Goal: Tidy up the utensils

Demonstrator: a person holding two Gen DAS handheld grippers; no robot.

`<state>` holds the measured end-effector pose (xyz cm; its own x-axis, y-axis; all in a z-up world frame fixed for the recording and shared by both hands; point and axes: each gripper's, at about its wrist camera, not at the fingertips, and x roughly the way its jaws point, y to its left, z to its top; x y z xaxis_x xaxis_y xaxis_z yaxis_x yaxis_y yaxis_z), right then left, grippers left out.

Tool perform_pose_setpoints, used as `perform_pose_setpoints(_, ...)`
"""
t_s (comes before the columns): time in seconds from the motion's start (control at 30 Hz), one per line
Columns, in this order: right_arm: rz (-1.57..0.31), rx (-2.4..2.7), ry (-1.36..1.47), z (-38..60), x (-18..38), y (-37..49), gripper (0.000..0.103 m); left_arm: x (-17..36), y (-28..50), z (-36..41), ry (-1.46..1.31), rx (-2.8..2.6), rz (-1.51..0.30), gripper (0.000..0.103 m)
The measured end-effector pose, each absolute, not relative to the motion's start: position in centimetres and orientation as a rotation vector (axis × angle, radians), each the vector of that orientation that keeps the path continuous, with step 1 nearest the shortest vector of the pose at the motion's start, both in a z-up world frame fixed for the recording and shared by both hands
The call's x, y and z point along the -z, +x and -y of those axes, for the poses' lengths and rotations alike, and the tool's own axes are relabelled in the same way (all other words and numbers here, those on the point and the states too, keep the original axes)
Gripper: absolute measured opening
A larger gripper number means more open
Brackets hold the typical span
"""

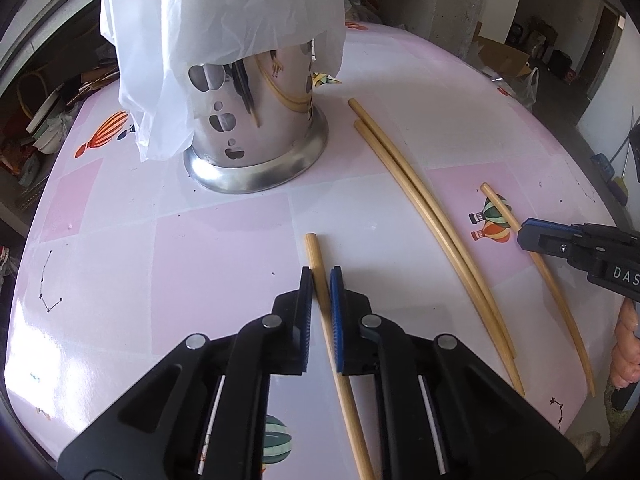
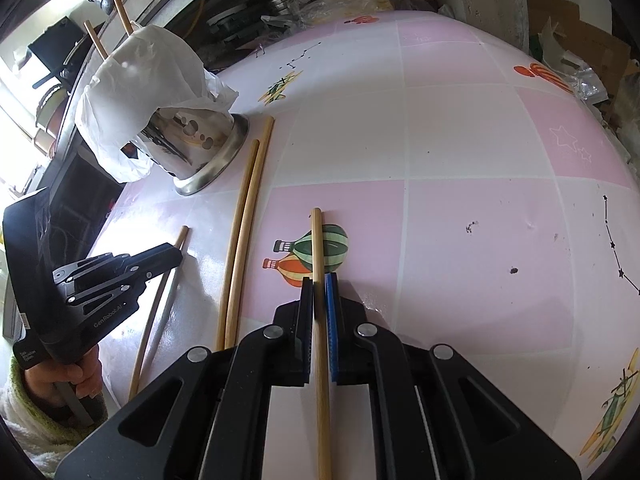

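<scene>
Table (image 1: 208, 240) covered in glossy pink-and-white checked sheet with hot-air-balloon, plane and constellation prints. Cluttered storage room around: cardboard boxes, plastic bags, concrete pillar, stacked junk past the table's far edge.

One steel utensil holder (image 1: 256, 136) with cut-out holes and flared base, upright at the far left of the table, white plastic bag (image 1: 216, 20) draped over its top; two chopstick ends poke out above it in the right wrist view, dark utensils visible inside.

Four loose wooden chopsticks on the table: a pair (image 1: 432, 216) lying side by side, touching, in the middle; one single chopstick (image 1: 320, 280) pinched by the left hand-held gripper (image 1: 321, 276); another chopstick (image 2: 317, 240) pinched by the right hand-held gripper (image 2: 319, 284), lying across a balloon print. Both pinched sticks rest on the table. A person's hands and a fuzzy sleeve show at the frame edges.
</scene>
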<state>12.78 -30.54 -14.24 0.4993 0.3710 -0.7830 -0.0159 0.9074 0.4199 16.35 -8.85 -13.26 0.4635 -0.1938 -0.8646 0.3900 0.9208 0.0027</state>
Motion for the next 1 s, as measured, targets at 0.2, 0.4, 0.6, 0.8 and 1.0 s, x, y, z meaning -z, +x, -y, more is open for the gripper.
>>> perform_pose_setpoints(0.2,-1.027,-0.244,0.394,30.7,14.3,12.8,0.007,12.7,16.4,7.6,0.147,0.368,-1.014,0.005)
perform_pose_setpoints(0.4,-1.044,-0.256,0.382,30.6,14.2,13.1,0.007,9.5,16.0,6.2,0.060,0.423,-0.937,0.005)
perform_pose_setpoints(0.6,-1.073,-0.271,0.328,30.1,13.9,13.8,0.009,5.7,15.1,4.7,-0.011,0.483,-0.846,0.005)
perform_pose_setpoints(0.8,-1.078,-0.253,0.240,28.9,13.5,15.0,0.017,2.6,14.4,3.1,-0.064,0.509,-0.764,0.005)
perform_pose_setpoints(1.0,-1.068,-0.216,0.127,27.5,13.3,15.4,0.016,-0.4,13.8,1.5,-0.102,0.523,-0.686,0.005)
